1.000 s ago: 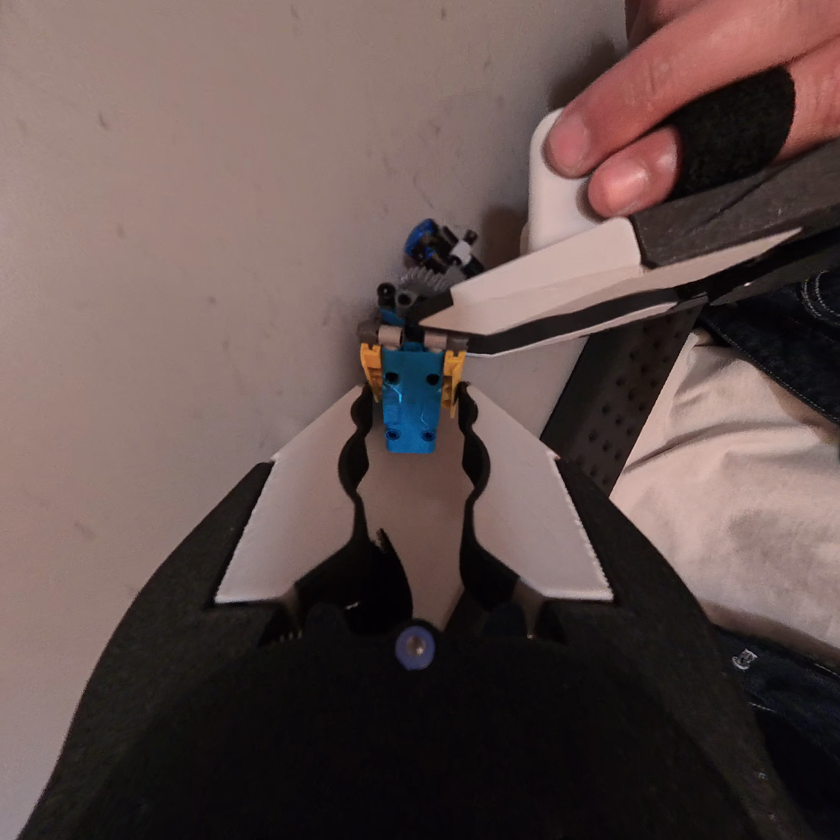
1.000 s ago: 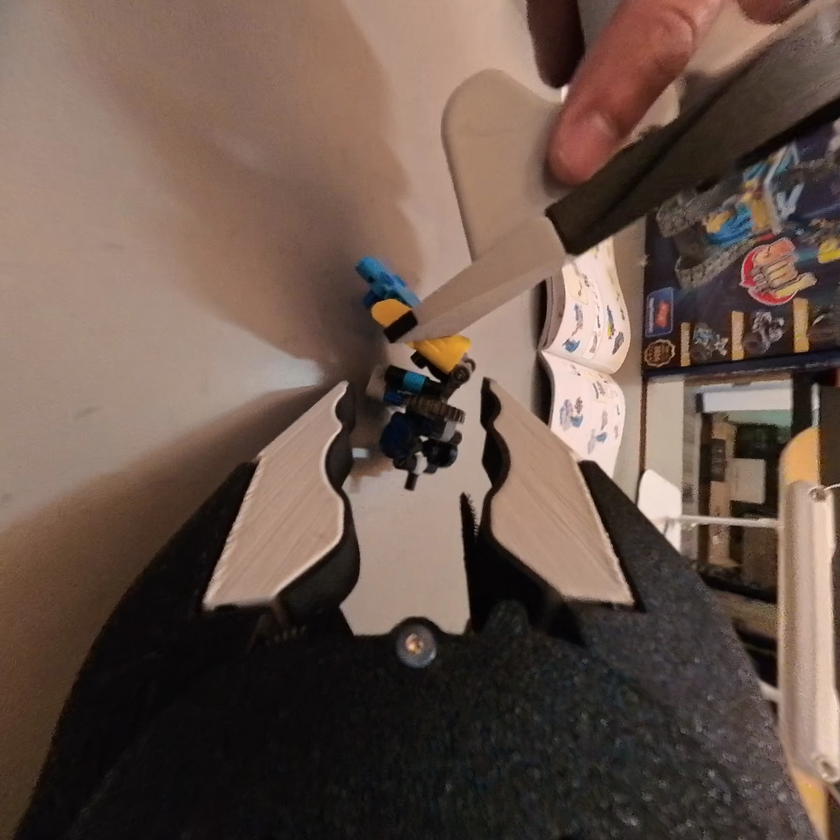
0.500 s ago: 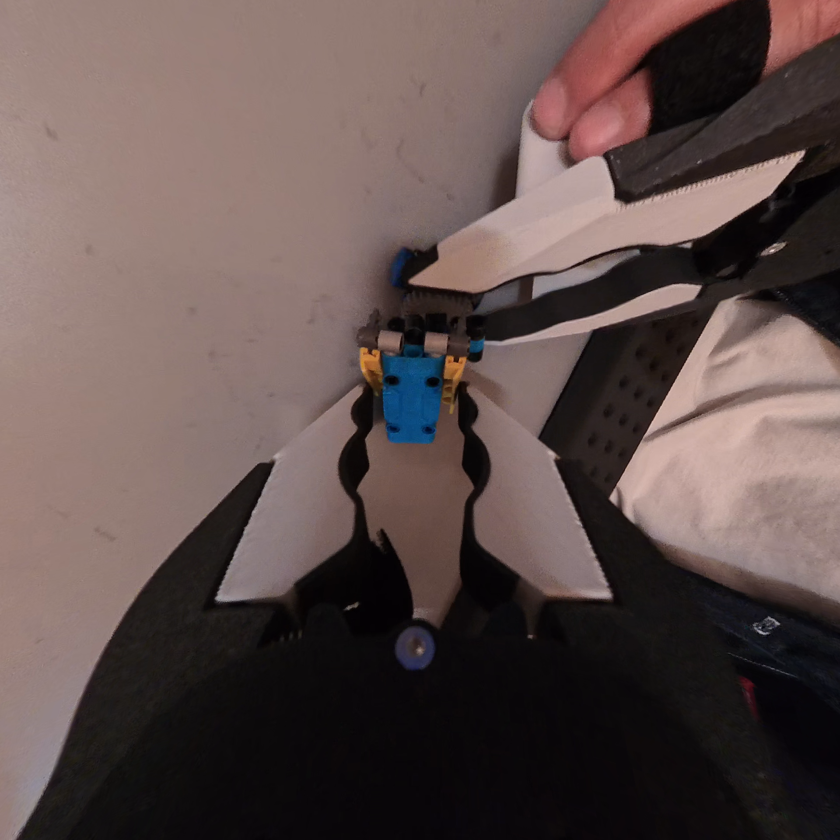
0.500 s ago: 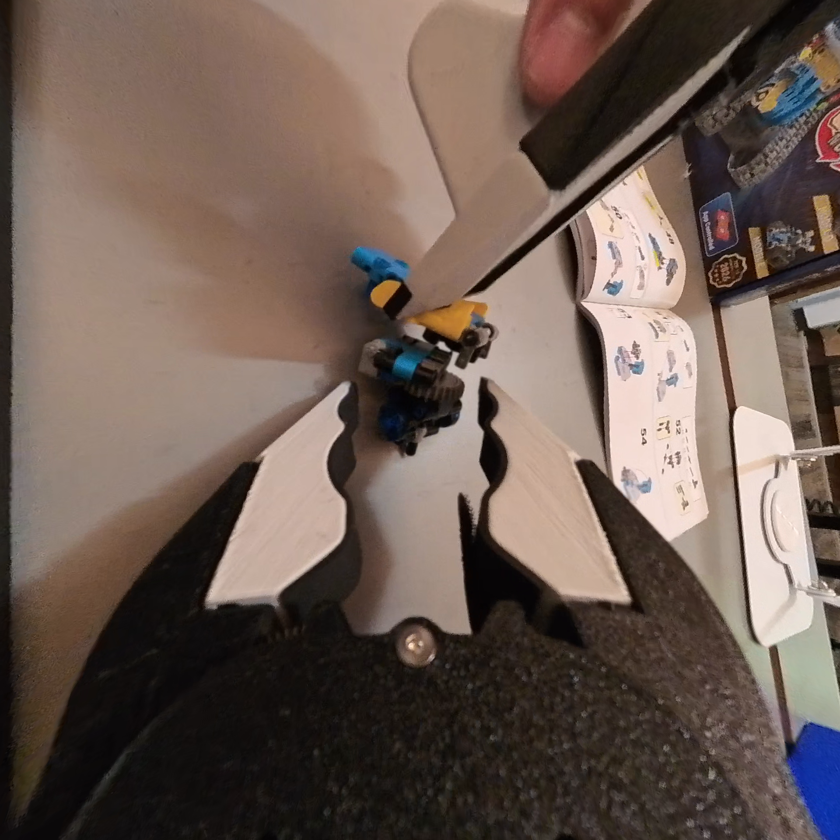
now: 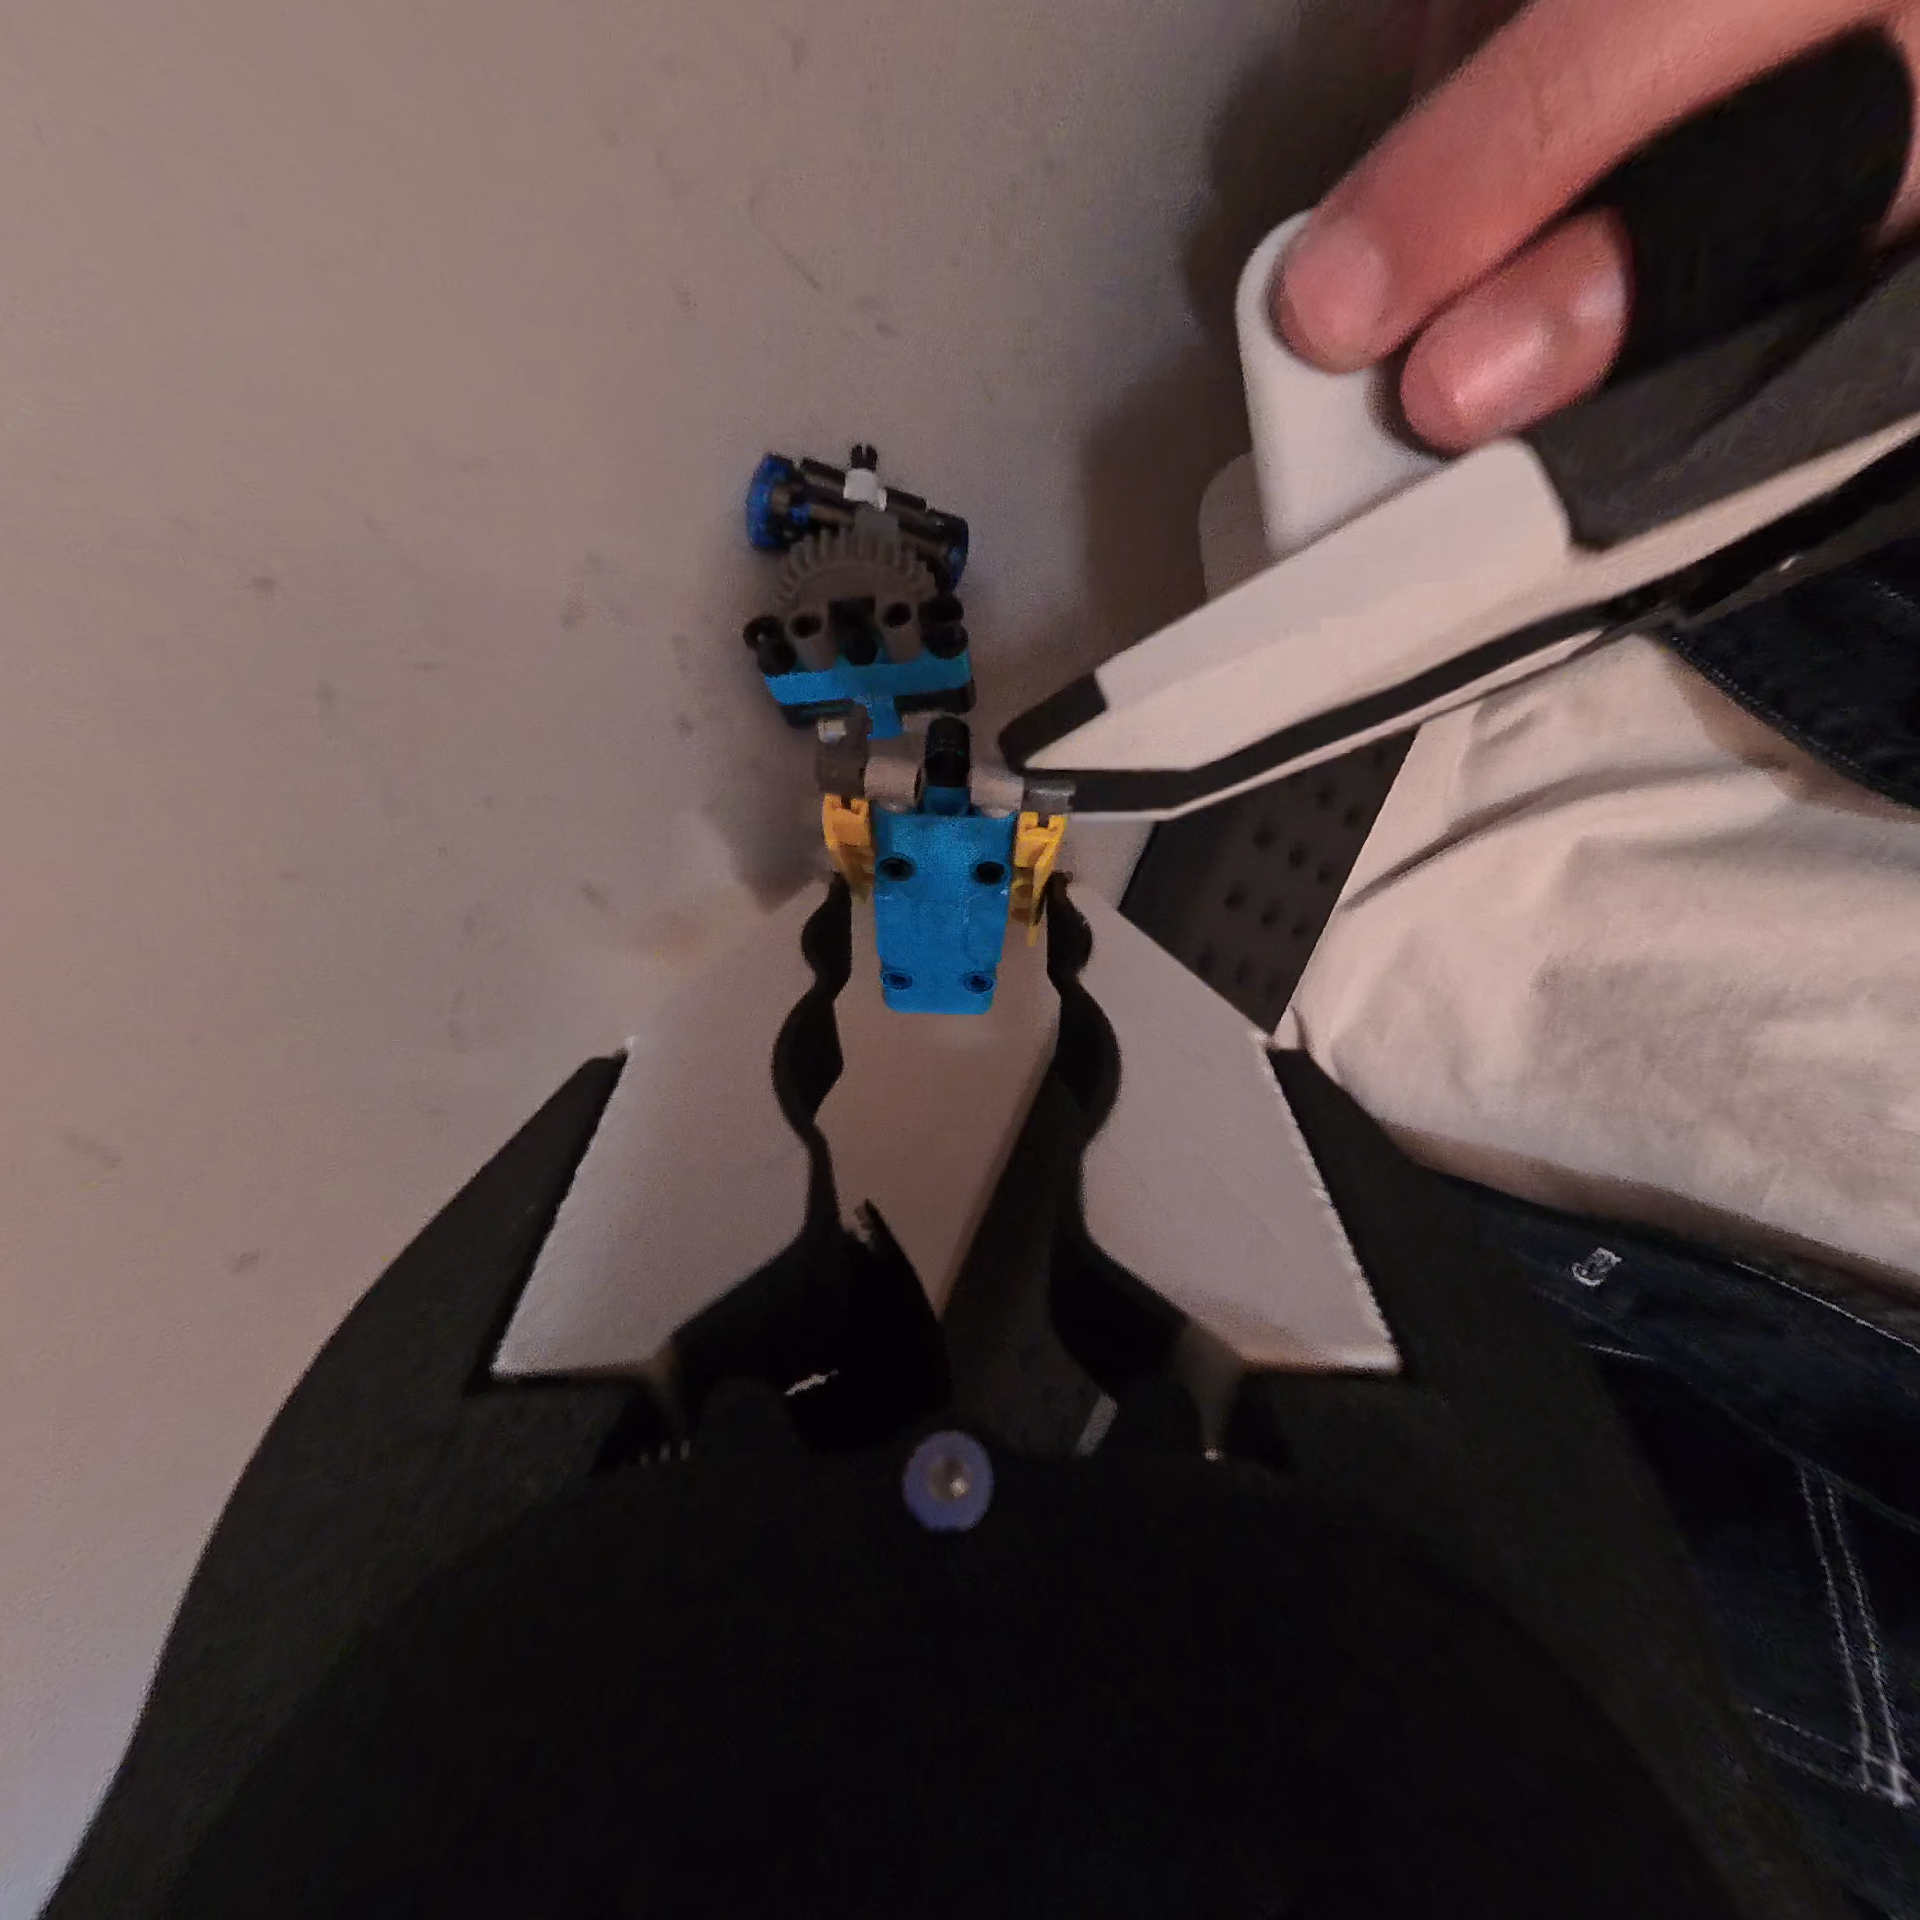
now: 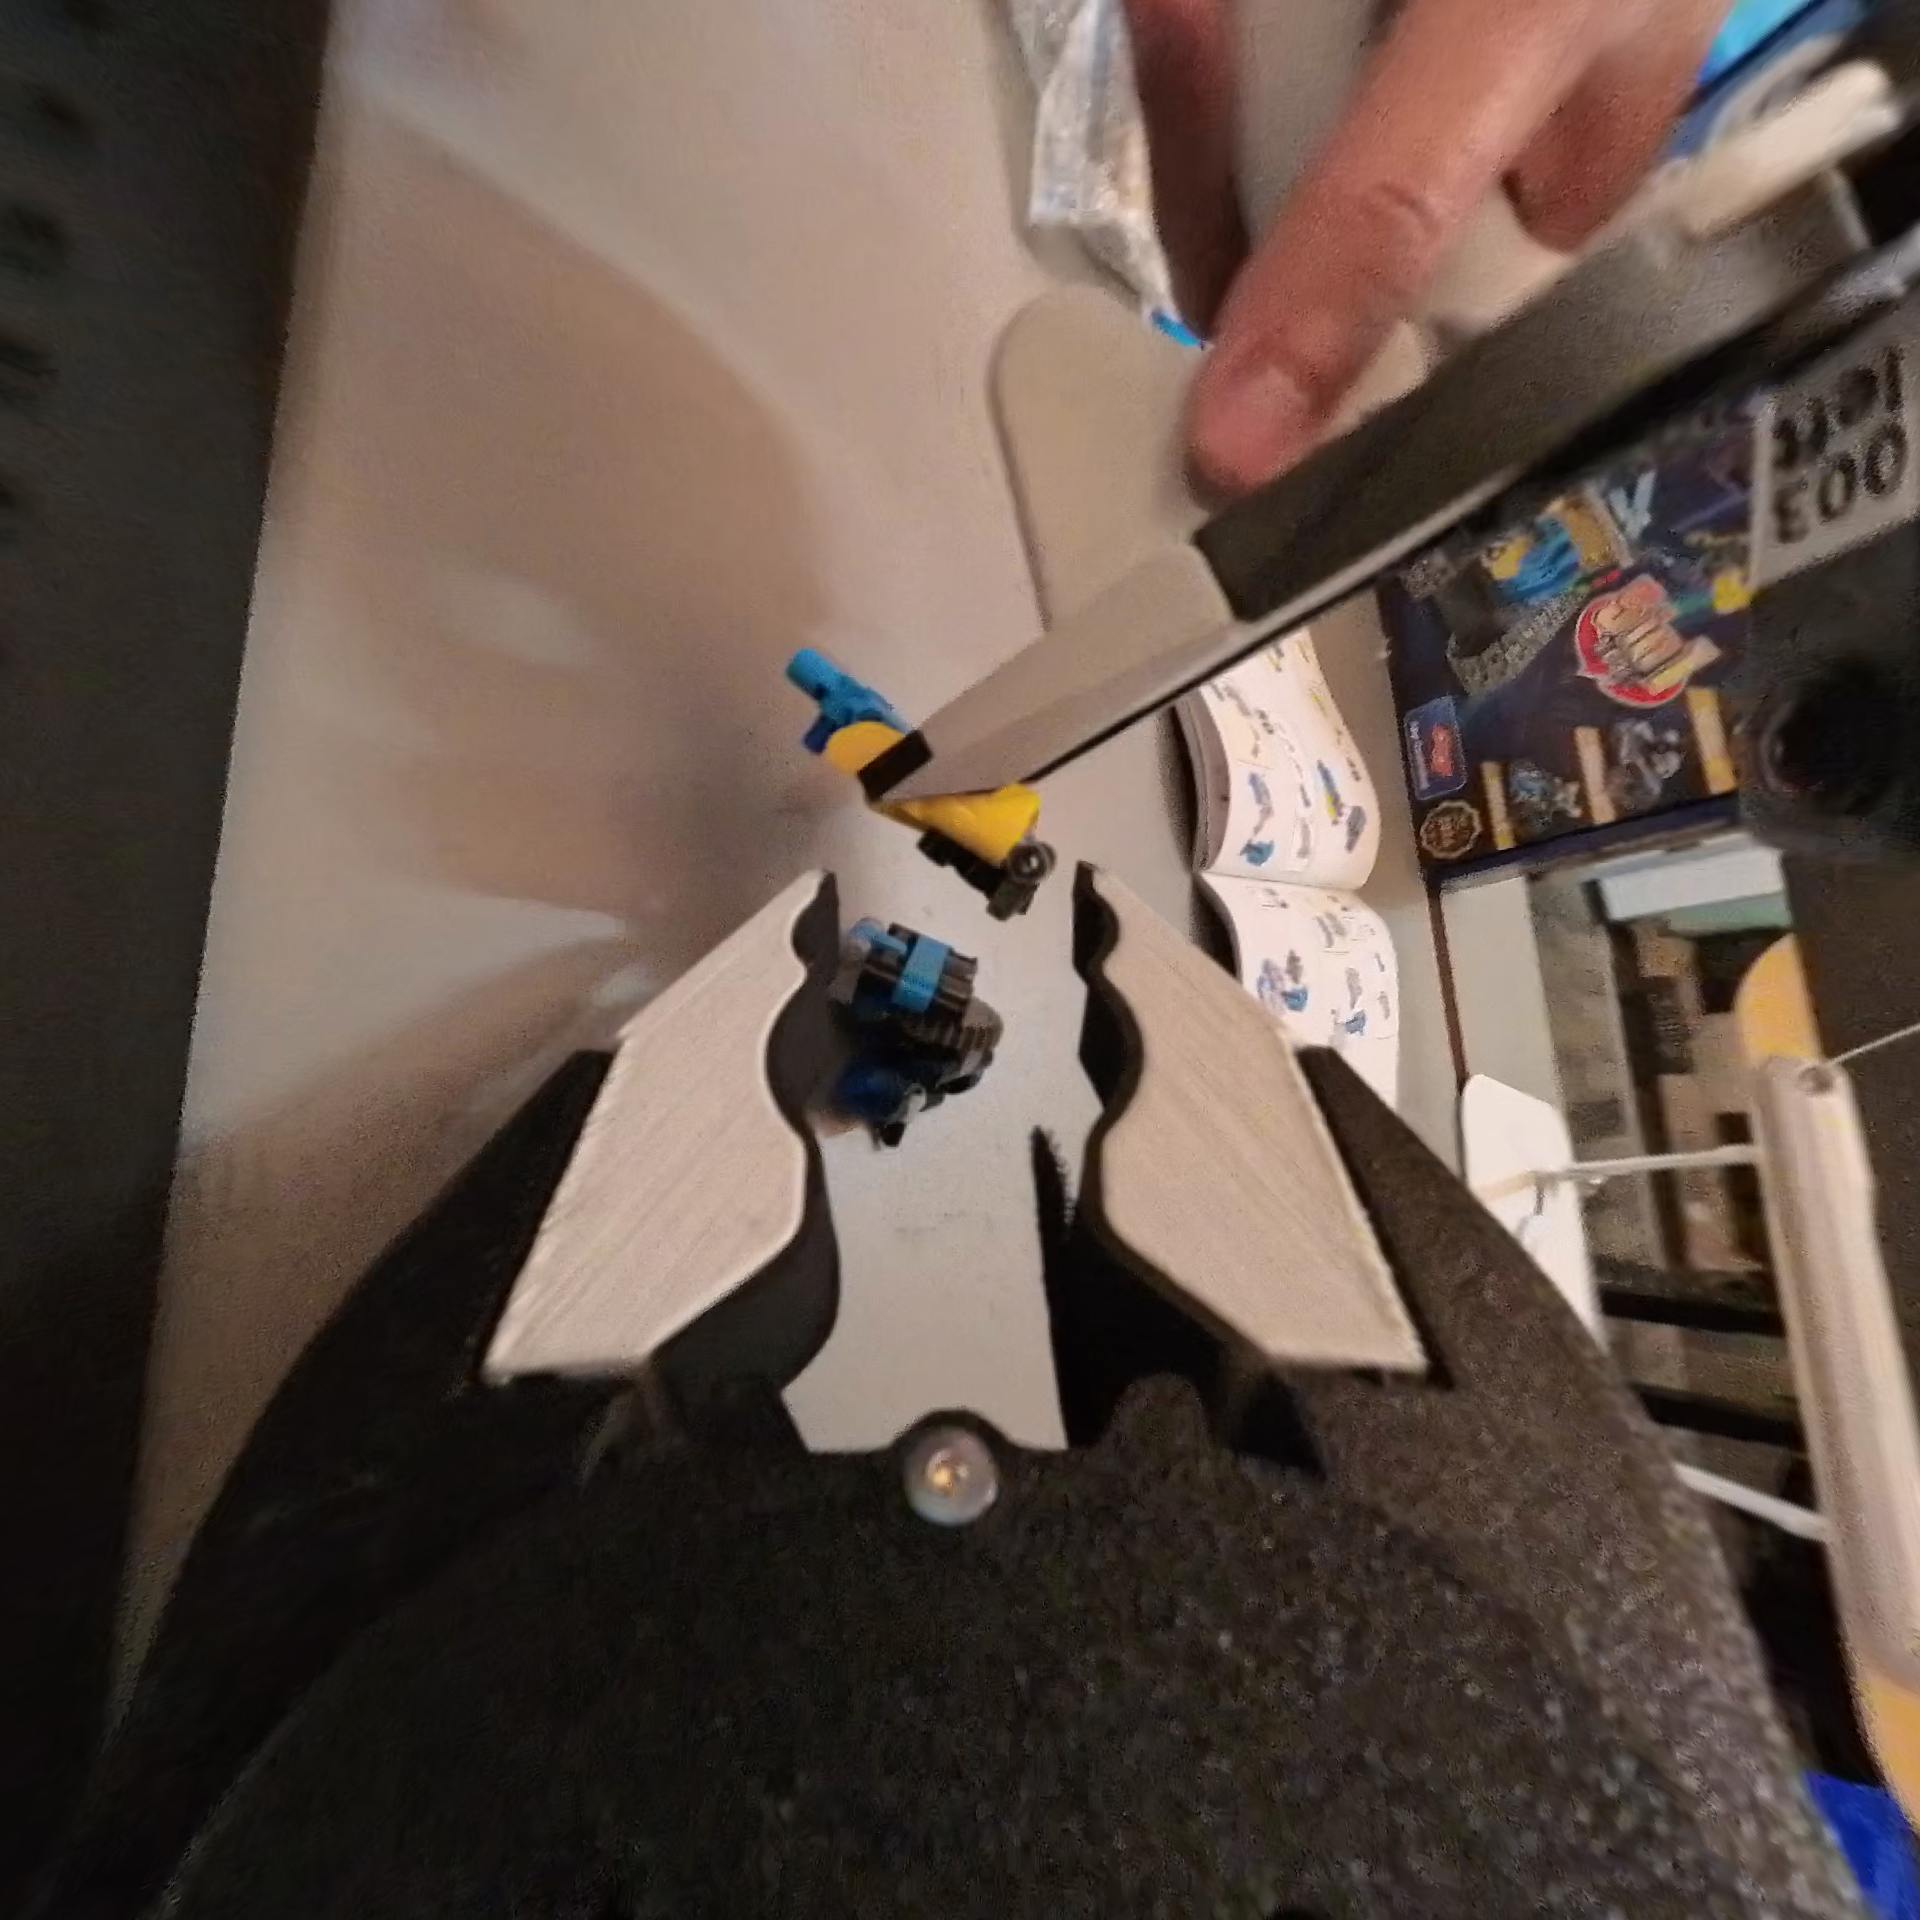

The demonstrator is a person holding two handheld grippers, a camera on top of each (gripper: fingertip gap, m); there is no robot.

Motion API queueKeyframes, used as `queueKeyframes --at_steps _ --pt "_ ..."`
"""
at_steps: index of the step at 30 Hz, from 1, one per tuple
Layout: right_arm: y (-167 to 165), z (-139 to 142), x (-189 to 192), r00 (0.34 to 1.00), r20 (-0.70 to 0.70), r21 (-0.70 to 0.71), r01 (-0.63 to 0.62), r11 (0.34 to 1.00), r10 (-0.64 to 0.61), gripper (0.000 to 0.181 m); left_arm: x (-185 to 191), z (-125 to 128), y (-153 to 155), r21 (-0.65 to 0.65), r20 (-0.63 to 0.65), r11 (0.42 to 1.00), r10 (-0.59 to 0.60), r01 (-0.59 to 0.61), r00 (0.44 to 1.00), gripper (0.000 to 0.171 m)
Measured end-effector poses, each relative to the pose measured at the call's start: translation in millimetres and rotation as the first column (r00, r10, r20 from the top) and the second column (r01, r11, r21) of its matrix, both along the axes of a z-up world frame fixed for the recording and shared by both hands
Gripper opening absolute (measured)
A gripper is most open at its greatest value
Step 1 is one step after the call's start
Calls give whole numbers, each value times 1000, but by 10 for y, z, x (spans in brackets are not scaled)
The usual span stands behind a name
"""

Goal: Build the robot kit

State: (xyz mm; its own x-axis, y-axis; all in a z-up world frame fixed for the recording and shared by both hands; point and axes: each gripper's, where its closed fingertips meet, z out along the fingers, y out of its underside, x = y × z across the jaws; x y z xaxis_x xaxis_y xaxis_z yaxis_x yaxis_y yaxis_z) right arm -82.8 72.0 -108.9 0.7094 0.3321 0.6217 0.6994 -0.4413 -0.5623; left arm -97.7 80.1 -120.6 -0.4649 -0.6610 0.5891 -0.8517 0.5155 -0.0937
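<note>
so my left fingers [image 5: 1195,1143] were clamped tight on the blue and yellow brick piece [image 5: 940,914], while my right fingers [image 6: 665,1174] were spread apart over the table [image 5: 364,520], with the little blue and black gear piece [image 6: 909,1023] sitting loose between them, not gripped.

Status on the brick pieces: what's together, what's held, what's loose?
Done: each of two small brick sub-assemblies looks clipped together. In hand: the left gripper is shut on the blue-and-yellow brick block. Left: the black-and-blue brick module with a grey gear lies loose on the beige table, apart from that block; the right gripper is open, holding nothing.
</note>
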Motion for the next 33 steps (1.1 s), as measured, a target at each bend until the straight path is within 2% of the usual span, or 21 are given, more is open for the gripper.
queueKeyframes --at_steps 4,5,8,12,14,16,17,19,22,24,27,30,32,33 --pt "79 -72 -85 972 230 -30 -39 999 45 31 -126 -59 12 55 -63 998 -40 44 997 37" --pt "97 -75 -81 955 291 -26 -46 999 51 21 -169 -59 -4 58 -77 996 -57 62 995 37" --pt "115 -118 -77 928 366 -38 -59 998 69 17 -185 -94 2 103 -60 992 -71 77 996 37" --pt "99 -33 135 958 285 29 29 999 -36 16 -43 42 -16 40 18 999 -18 17 1000 42" --pt "50 37 301 985 140 80 94 992 -105 15 157 236 17 -55 113 998 46 -40 993 56" --pt "-20 110 484 981 -89 105 182 978 -173 15 443 457 110 -175 251 979 150 -107 956 61" --pt "-60 139 568 953 -227 103 229 968 -201 15 561 544 173 -231 318 965 195 -124 928 61" --pt "-139 152 659 842 -489 63 295 953 -229 15 691 582 273 -315 421 943 241 -108 874 61" --pt "-194 206 596 611 -775 52 318 947 -163 15 553 308 158 -366 509 929 152 53 847 63" --pt "-184 124 564 513 -842 5 315 949 -166 16 479 98 0 -367 545 924 119 108 830 71" --pt "-151 47 560 452 -875 -31 304 952 -173 16 492 -14 -133 -374 613 918 140 129 777 73" --pt "-93 87 487 347 -930 -29 257 966 -121 16 494 113 -89 -435 618 890 186 135 763 71" --pt "-51 152 417 304 -950 -3 221 975 -72 16 522 266 -41 -514 628 845 256 145 735 51" --pt "-29 146 421 300 -951 -5 223 975 -73 16 481 307 -43 -549 608 821 262 158 749 51"
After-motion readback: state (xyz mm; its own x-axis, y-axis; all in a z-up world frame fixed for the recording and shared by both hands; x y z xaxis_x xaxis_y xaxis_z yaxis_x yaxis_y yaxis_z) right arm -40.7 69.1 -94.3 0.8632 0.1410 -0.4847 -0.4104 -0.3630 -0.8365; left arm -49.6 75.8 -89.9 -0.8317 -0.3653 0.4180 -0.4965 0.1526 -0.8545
